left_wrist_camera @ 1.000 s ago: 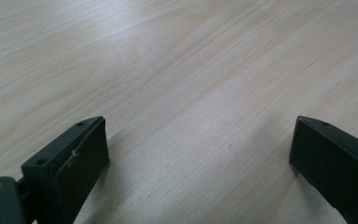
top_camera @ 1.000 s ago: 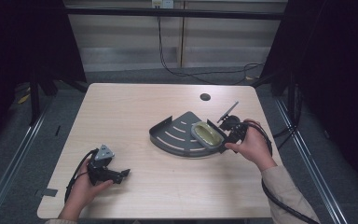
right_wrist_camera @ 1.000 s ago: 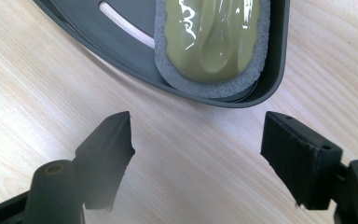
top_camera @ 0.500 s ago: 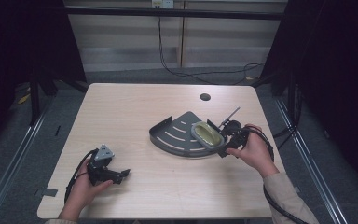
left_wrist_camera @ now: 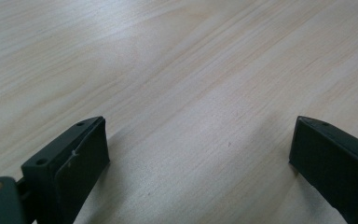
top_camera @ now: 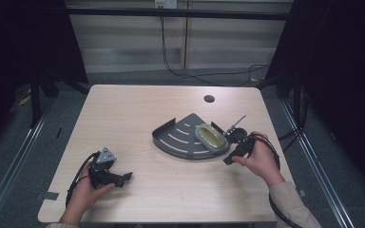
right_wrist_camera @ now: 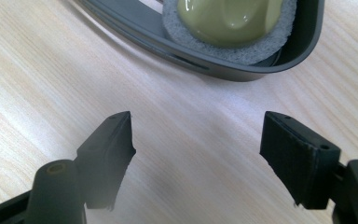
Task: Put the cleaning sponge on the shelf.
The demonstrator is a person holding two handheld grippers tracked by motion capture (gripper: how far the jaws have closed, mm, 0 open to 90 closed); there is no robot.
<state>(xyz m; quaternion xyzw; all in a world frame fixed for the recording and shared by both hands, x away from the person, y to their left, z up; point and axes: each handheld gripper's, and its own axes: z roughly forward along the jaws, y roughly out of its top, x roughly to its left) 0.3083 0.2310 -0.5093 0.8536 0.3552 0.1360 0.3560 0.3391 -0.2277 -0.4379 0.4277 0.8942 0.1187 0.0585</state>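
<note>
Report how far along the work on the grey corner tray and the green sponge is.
Done: the green sponge already lies inside the grey corner tray, against its curved wall. In hand: the right gripper sits beside the tray's right end, jaws open and holding nothing, bare table between them and the tray wall. The left gripper rests open over bare table, apart from the tray. Left: any grasp of tray or sponge; neither is gripped yet.

We hold our left gripper [top_camera: 123,178] low over the table at the near left, with our left hand [top_camera: 88,187] wrapped around its body. Its jaws stand wide apart, with nothing between them. Our right hand [top_camera: 261,159] holds the right gripper [top_camera: 228,159] at the near right, tilted downward. Its jaws are also spread wide and hold nothing.
</note>
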